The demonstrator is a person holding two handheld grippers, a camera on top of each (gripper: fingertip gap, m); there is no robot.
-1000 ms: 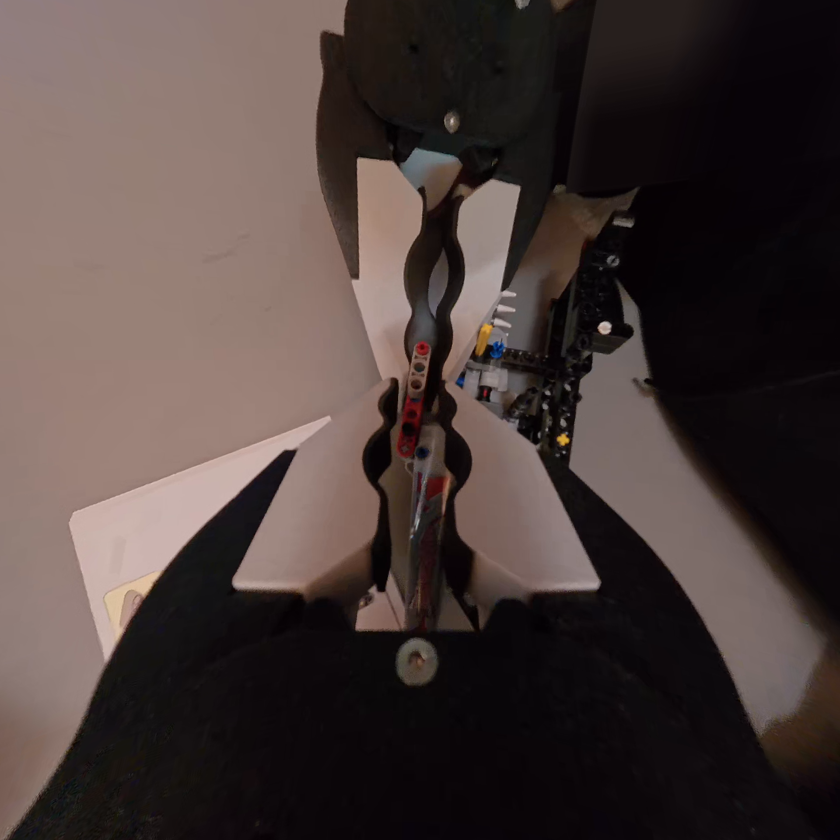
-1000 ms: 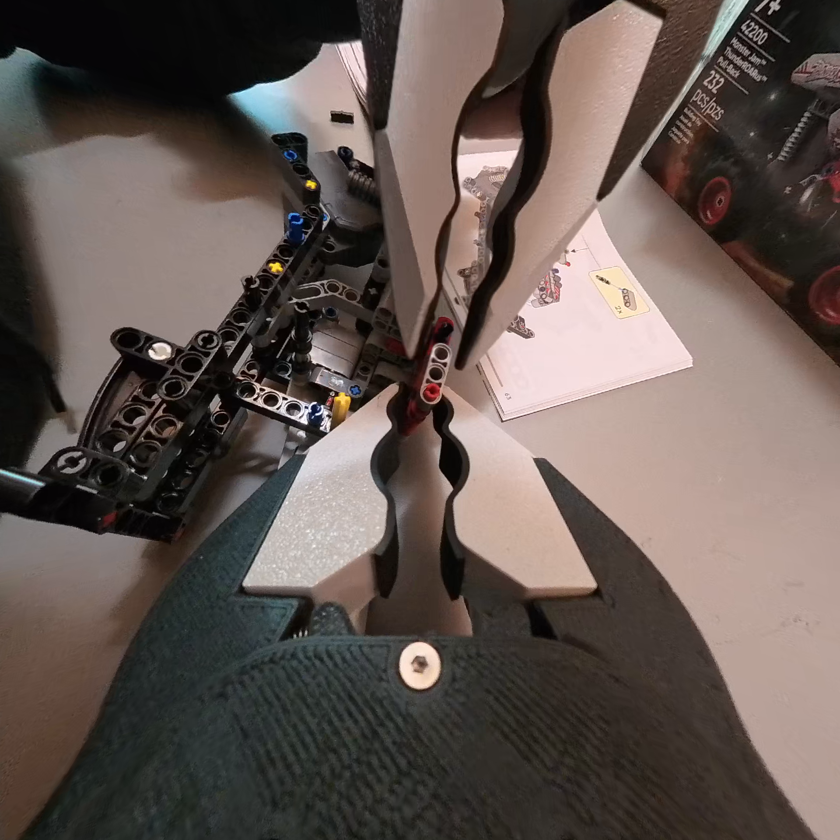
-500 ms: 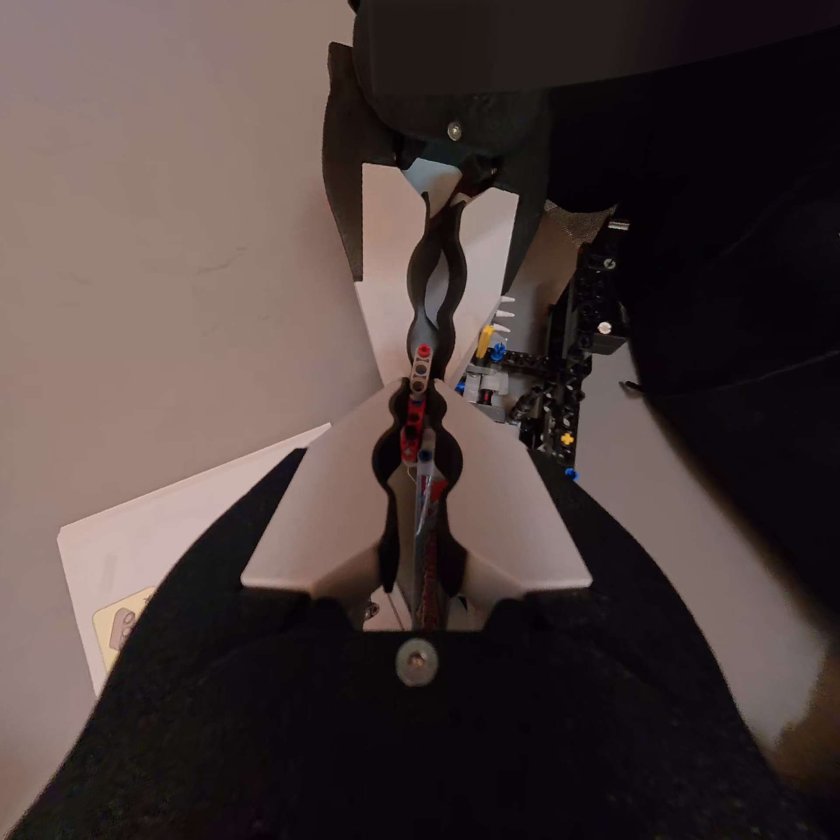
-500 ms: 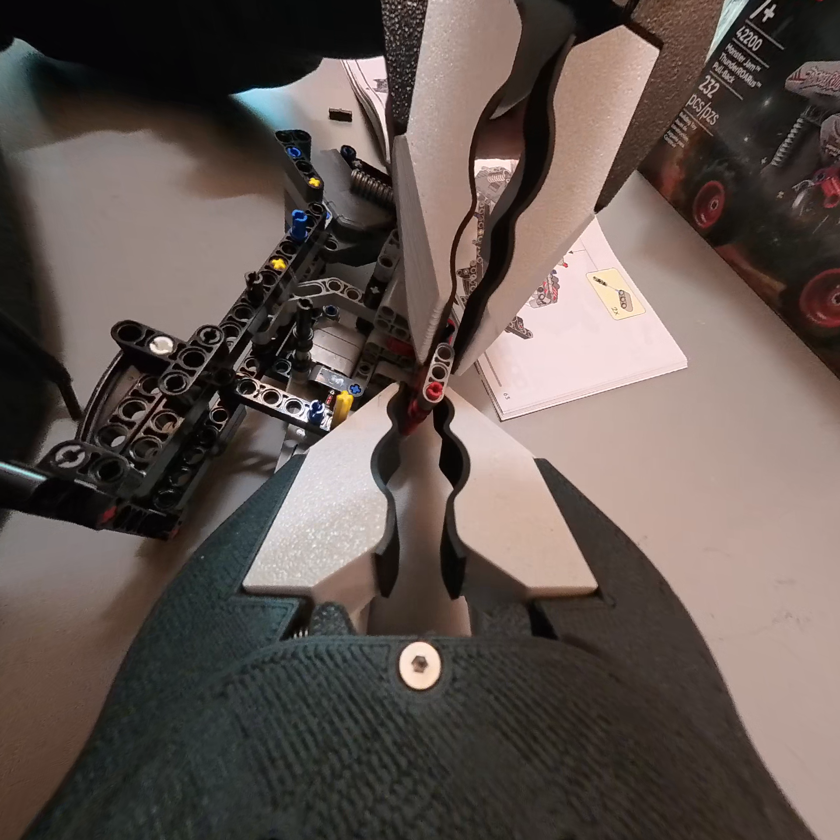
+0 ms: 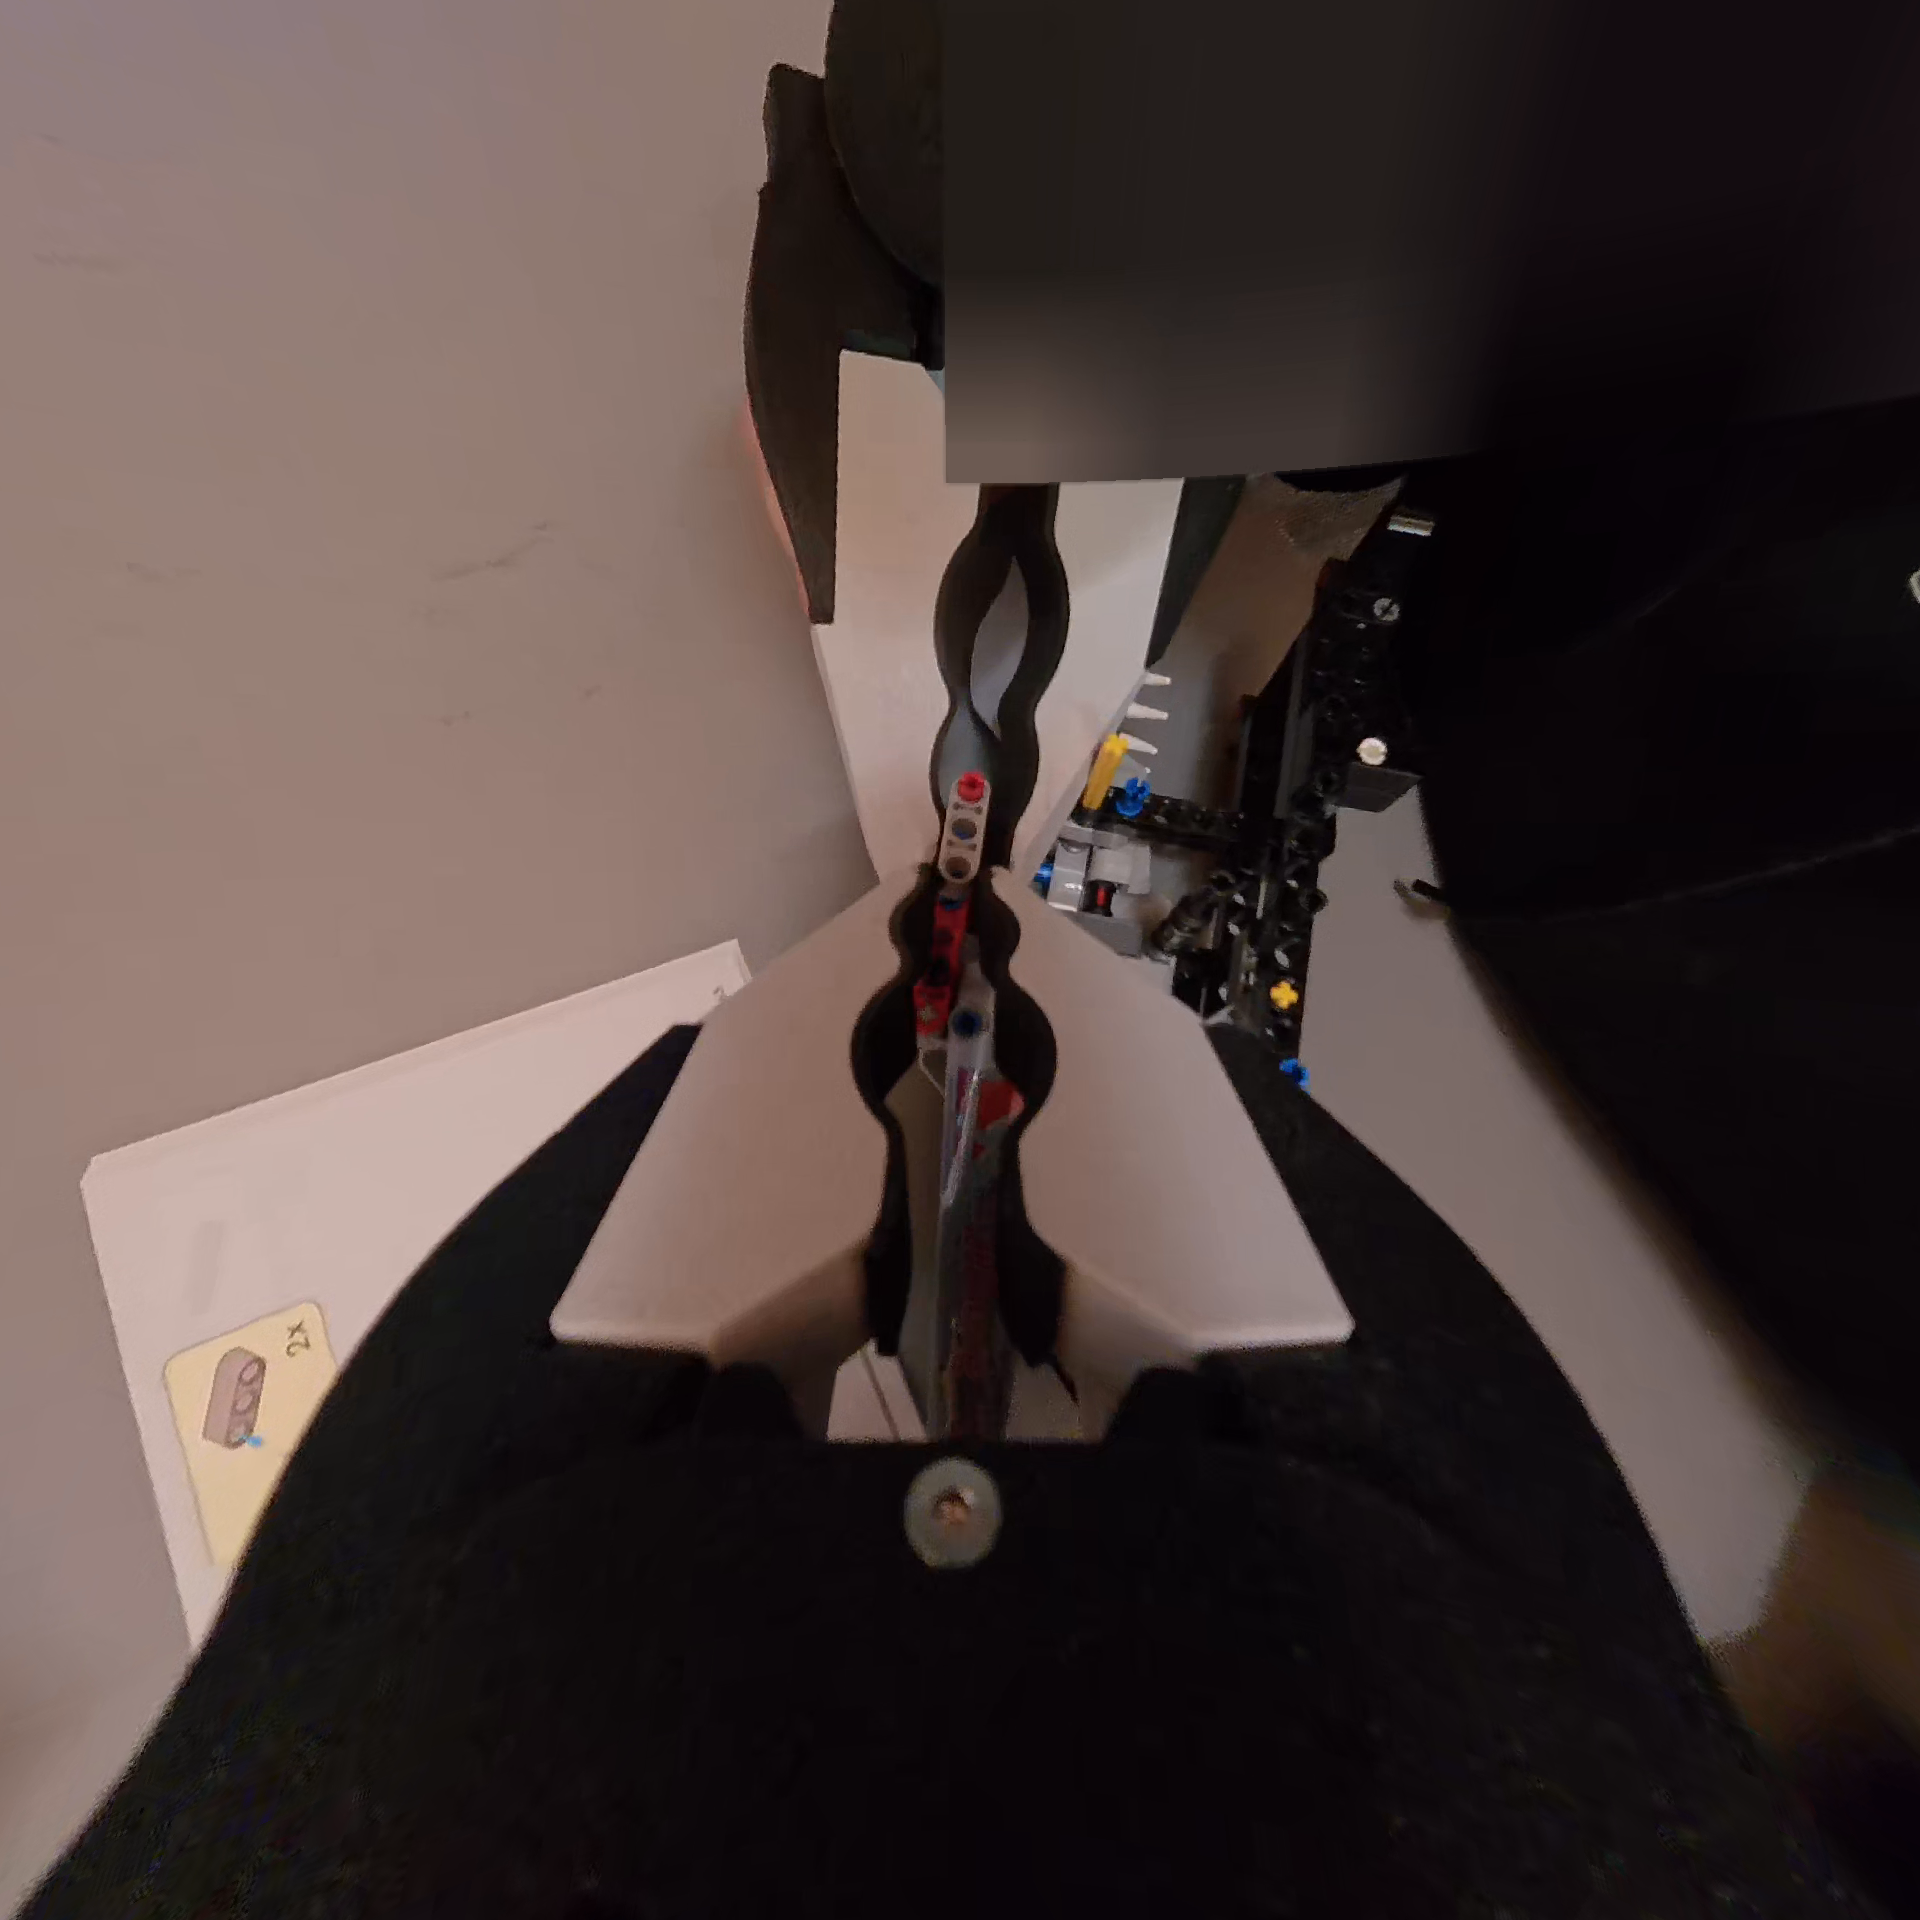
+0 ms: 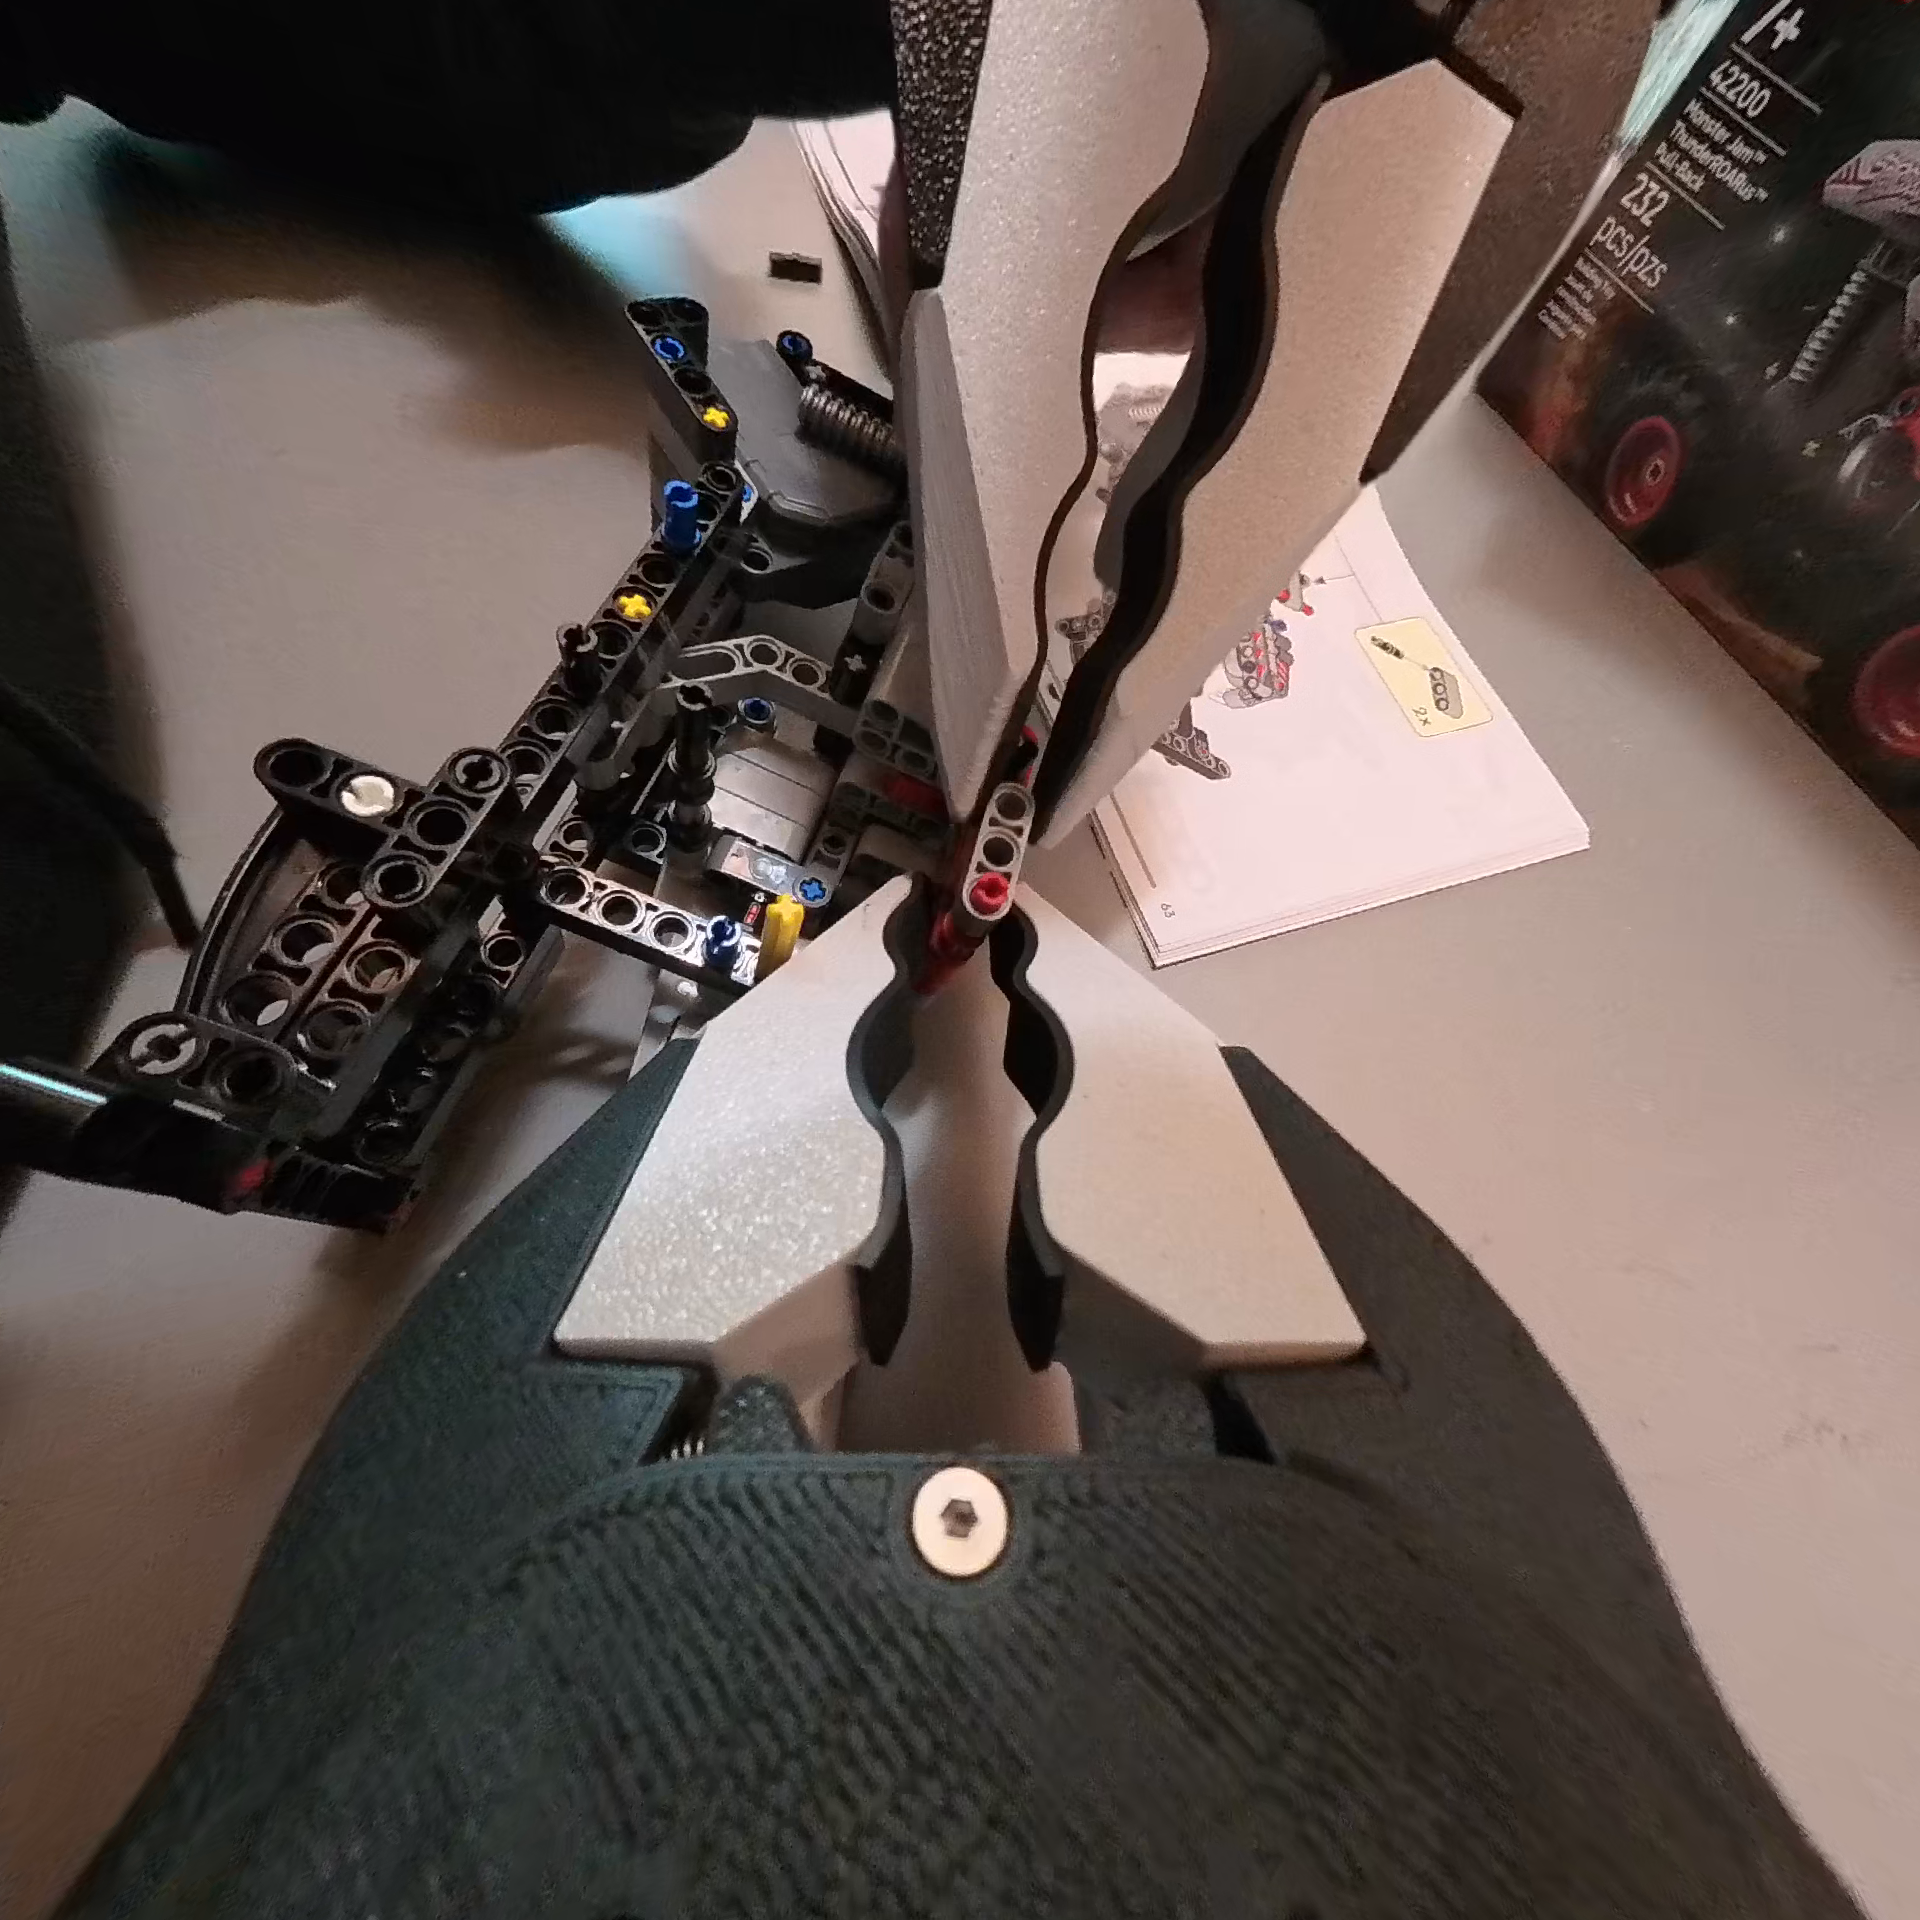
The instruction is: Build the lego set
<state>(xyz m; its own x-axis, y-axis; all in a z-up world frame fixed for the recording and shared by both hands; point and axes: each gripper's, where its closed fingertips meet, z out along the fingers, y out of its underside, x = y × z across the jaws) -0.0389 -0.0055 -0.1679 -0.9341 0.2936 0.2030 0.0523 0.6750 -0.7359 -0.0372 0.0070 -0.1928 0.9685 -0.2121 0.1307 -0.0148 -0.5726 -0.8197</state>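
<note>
My left gripper [image 5: 956, 883] is shut on a small sub-assembly: a red beam [image 5: 940, 935] and a grey stickered panel [image 5: 971, 1195] lie between its jaws. A short grey three-hole beam [image 5: 964, 826] with a red pin sticks out past its tips. My right gripper [image 6: 956, 899] meets it tip to tip and is shut around the pin end of the grey beam [image 6: 997, 847]. The left gripper [image 6: 1013, 821] comes down from the top of the right wrist view. The black chassis [image 6: 416, 883] lies on the table to the left, apart from both grippers.
An open instruction booklet [image 6: 1351, 810] lies right of the grippers and also shows in the left wrist view [image 5: 364, 1143]. The set's box [image 6: 1766, 364] stands at far right. A small black piece [image 6: 795, 267] lies beyond the chassis. A dark sleeve [image 6: 312, 83] hangs over the far left. My two grippers' fingertips are within a few centimetres of each other.
The two grippers have drawn closer tip to tip. Less of the red beam shows outside the left jaws. Both stay shut.
</note>
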